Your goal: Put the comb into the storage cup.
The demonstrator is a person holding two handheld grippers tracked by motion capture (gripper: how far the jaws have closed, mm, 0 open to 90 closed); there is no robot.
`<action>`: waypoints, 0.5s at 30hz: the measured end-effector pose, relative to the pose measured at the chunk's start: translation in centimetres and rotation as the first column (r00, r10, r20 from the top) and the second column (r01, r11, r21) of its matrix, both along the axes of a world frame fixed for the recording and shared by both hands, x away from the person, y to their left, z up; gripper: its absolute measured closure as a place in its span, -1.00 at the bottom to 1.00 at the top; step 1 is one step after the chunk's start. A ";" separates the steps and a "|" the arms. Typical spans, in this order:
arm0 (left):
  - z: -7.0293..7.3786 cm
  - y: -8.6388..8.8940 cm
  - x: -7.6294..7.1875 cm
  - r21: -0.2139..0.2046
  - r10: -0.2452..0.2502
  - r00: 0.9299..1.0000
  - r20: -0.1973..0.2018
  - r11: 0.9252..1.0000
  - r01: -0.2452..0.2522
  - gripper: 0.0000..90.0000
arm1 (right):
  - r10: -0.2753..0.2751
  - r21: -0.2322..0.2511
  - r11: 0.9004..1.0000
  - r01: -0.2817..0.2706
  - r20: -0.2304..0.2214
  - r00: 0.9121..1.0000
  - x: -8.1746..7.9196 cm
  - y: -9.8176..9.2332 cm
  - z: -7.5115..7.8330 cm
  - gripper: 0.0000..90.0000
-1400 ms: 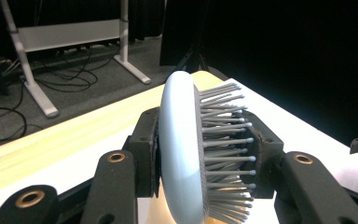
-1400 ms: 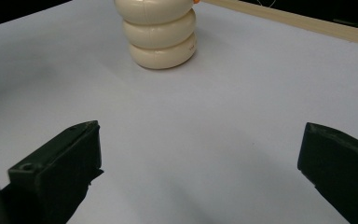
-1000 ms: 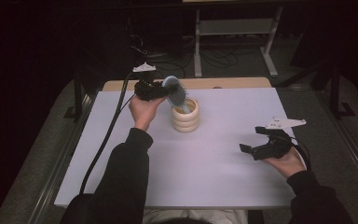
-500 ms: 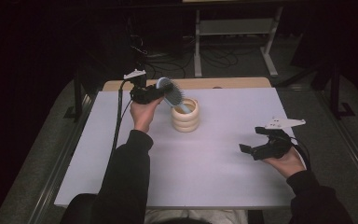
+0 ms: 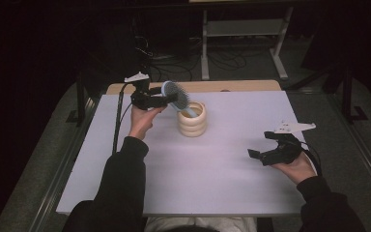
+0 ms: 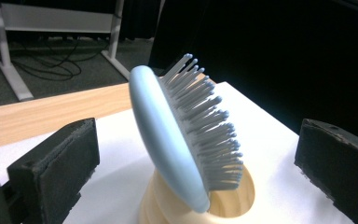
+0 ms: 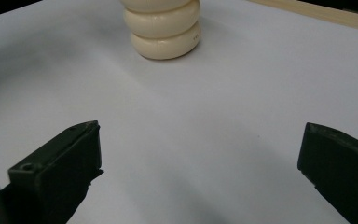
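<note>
We note the left gripper (image 5: 166,100), upper centre of the high view: its jaws have just been opening, freeing the hairbrush (image 6: 182,140), now standing in the ribbed holder (image 5: 192,121). Placement appears complete. Right gripper (image 5: 270,155) wide, empty.

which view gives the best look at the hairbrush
The left gripper view: the pale blue hairbrush stands close up, its bristles sharp, its lower end inside the ribbed cream holder. The high view has it small and far off, leaning out of the holder. The right gripper view has the holder's lower rings, no brush.
</note>
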State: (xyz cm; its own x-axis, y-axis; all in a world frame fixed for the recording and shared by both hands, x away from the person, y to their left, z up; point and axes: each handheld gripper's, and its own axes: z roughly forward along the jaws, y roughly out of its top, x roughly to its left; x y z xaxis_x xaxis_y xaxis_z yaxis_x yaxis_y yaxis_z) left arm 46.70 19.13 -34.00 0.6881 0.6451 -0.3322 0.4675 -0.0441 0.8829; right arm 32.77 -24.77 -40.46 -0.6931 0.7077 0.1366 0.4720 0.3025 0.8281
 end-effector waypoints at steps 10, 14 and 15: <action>0.7 1.0 -0.7 0.027 -0.018 0.999 0.036 0.999 0.017 -1.00 | 0.003 -0.007 1.000 -0.003 -0.002 1.000 0.0 0.0 -0.1 -1.00; 0.7 1.6 -1.0 0.051 -0.020 0.999 0.034 0.999 0.018 -1.00 | 0.003 -0.008 1.000 -0.003 0.000 1.000 0.0 0.0 -0.1 -1.00; 0.7 1.8 -1.1 0.051 -0.020 0.999 0.035 0.999 0.018 -1.00 | 0.003 -0.009 1.000 -0.003 0.000 1.000 0.0 0.0 -0.1 -1.00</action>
